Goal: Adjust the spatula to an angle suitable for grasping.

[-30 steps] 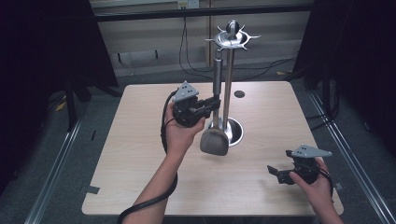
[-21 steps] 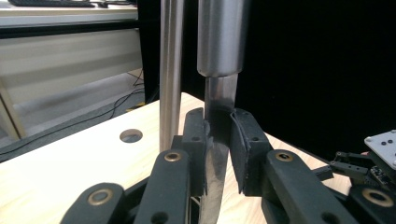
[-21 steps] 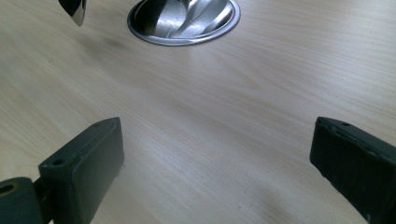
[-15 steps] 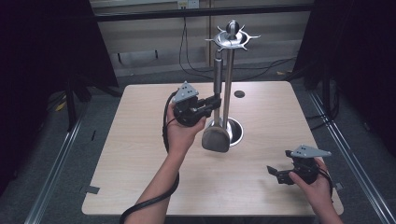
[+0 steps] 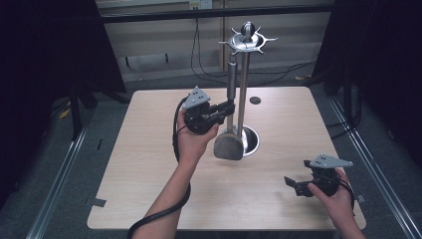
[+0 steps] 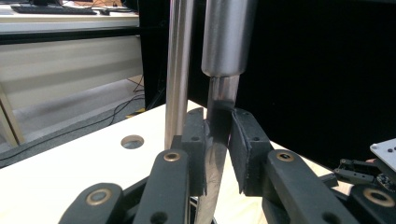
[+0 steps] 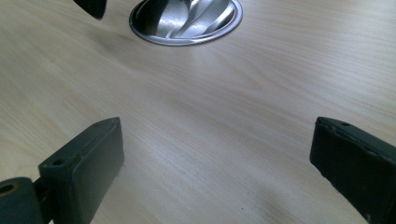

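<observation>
A metal utensil stand (image 5: 243, 89) with a hooked crown rises from a round base (image 5: 253, 141) at the table's middle. Beside its pole hangs a spatula (image 5: 228, 146), steel handle up and dark blade low by the base. My left gripper (image 5: 230, 107) is shut on the spatula's thin shaft; in the left gripper view the pads (image 6: 195, 149) clamp the shaft below the handle (image 6: 225, 37), with the pole (image 6: 180, 70) just behind. Whether the handle's top hangs on a hook I cannot tell. My right gripper (image 5: 293, 185) rests open near the table's front right corner, its jaws (image 7: 217, 154) wide over bare wood.
The wooden table (image 5: 149, 189) has a small round hole (image 5: 255, 100) behind the stand. The stand's shiny base (image 7: 187, 18) lies ahead of the right gripper. Dark curtains flank both sides, and cables run on the floor behind.
</observation>
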`<state>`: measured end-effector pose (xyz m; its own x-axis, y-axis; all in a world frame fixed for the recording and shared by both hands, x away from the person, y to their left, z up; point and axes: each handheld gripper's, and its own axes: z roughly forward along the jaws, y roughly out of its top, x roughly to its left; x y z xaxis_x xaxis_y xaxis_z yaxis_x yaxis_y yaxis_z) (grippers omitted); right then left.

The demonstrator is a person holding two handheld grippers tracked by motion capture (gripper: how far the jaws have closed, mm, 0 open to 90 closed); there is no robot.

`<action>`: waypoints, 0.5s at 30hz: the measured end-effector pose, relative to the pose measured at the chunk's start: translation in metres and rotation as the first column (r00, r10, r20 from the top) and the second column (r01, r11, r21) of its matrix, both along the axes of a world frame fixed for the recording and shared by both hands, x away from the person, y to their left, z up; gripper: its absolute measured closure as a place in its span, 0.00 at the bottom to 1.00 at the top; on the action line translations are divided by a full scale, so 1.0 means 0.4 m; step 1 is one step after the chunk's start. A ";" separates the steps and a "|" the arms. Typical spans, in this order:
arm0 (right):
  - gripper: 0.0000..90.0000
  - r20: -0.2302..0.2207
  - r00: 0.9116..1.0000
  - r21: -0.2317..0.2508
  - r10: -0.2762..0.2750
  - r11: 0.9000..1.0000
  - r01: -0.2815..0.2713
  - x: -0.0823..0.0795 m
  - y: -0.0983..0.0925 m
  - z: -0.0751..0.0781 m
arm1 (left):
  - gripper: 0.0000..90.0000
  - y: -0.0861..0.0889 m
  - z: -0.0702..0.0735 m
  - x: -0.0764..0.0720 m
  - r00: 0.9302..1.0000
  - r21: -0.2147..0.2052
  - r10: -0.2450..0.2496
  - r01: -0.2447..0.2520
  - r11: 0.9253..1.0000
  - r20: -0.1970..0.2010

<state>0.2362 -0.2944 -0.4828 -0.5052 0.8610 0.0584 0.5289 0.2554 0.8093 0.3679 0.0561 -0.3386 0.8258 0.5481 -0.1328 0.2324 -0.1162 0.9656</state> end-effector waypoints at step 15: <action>0.03 0.001 1.000 0.025 -0.003 1.000 0.003 0.003 0.001 0.006 | 0.82 -0.002 -0.006 0.023 1.000 -0.043 -0.029 0.029 0.999 -0.001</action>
<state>0.2375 -0.2941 -0.4805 -0.5025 0.8610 0.0789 0.5288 0.2338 0.8159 0.3773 0.0553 -0.3409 0.8410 0.5178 -0.1566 0.2307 -0.0814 0.9696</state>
